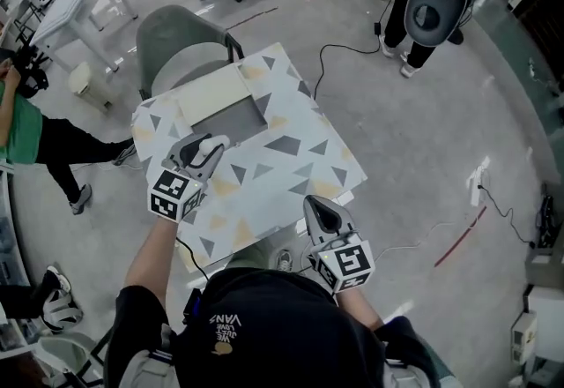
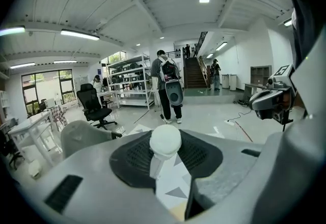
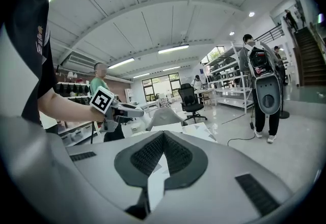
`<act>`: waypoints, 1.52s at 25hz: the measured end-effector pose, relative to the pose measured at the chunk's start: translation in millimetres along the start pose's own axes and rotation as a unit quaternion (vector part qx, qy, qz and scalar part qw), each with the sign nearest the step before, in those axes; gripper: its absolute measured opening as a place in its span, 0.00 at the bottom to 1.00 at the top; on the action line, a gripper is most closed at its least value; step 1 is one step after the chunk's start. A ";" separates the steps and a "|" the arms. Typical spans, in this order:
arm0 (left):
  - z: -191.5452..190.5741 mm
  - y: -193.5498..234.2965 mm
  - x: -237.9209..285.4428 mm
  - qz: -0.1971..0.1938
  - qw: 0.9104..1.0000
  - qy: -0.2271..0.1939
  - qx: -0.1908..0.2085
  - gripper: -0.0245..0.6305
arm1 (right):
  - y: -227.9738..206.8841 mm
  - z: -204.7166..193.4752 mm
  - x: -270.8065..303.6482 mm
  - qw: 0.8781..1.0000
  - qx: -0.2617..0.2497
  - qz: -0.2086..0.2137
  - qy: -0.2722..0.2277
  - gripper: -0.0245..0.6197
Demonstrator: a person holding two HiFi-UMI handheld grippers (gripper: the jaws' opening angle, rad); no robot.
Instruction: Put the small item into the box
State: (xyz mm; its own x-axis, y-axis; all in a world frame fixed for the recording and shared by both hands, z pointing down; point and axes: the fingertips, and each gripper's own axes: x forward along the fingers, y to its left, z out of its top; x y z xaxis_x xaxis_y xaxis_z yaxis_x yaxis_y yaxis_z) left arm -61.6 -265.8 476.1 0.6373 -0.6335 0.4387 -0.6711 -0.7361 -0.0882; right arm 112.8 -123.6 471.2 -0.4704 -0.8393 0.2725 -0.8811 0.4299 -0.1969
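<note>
Two grippers are over the table, so let's start closest in. The right gripper hangs at the near edge, its jaws pressed together at the tips with nothing between them. It looks like a bystander on this one.

Up and across is the left gripper, and that's where the action is. Its jaws are pinching the small item, a rounded white piece sitting right between the dark pads, and it looks held off the patterned tabletop.

Just beyond those jaws lies the box, open, with its grey floor bare and a pale flap lying on its far side. Behind it a grey chair is tucked against the table's far edge.

I'd call this the carry: item picked, not yet delivered. The tips sit about at the box's near rim, not over the middle. Next, by my reading, comes a short push forward over the grey floor, a dip down inside the walls, then spreading the jaws. That round piece may roll if it's dropped from height, so low and gentle is the call.
</note>
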 end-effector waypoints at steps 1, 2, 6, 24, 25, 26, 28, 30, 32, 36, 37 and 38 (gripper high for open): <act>-3.5 5.1 7.8 -0.003 1.000 0.010 0.004 0.25 | -1.1 -0.9 4.8 1.000 0.001 0.000 0.002 0.04; -7.6 10.2 15.5 -0.006 1.000 0.020 0.007 0.25 | -2.5 -1.8 9.6 1.000 0.003 -0.001 0.004 0.04; -25.8 29.3 43.6 -0.017 0.998 0.057 0.011 0.25 | -7.4 -3.3 27.3 1.000 0.009 -0.006 0.011 0.04; -136.3 78.6 154.4 -0.039 0.979 0.199 -0.017 0.25 | -25.8 -36.5 66.5 0.996 0.043 -0.050 0.057 0.04; -141.4 80.5 159.4 -0.039 0.978 0.205 -0.019 0.25 | -27.6 -38.6 67.2 0.996 0.044 -0.054 0.059 0.04; -146.1 81.9 164.0 -0.040 0.976 0.211 -0.022 0.25 | -29.5 -40.3 67.7 0.995 0.046 -0.057 0.062 0.04; -154.1 83.0 172.0 -0.047 0.973 0.226 -0.030 0.25 | -33.8 -43.3 68.1 0.995 0.048 -0.064 0.066 0.04; -159.4 83.5 178.7 -0.056 0.970 0.233 -0.047 0.25 | -37.7 -45.8 68.9 0.994 0.050 -0.068 0.071 0.04; -164.8 83.3 184.3 -0.063 0.967 0.238 -0.065 0.25 | -40.8 -48.3 70.2 0.993 0.051 -0.071 0.075 0.04; -179.8 78.4 192.9 -0.081 0.960 0.257 -0.079 0.25 | -45.4 -52.1 74.7 0.993 0.053 -0.074 0.081 0.04; -182.6 77.4 195.0 -0.085 0.958 0.261 -0.082 0.25 | -46.5 -52.8 76.1 0.992 0.053 -0.074 0.082 0.04; -185.0 76.2 197.2 -0.088 0.957 0.264 -0.084 0.25 | -47.6 -53.2 77.4 0.992 0.053 -0.074 0.083 0.04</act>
State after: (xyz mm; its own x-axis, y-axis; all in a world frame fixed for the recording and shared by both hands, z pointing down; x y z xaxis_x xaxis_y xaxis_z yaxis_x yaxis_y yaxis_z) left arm -57.1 -402.8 721.4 0.4952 -0.2617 0.8284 -0.6510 -0.7432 0.1545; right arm 115.7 -191.3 551.8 -0.3462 -0.8205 0.4549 -0.9349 0.2616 -0.2398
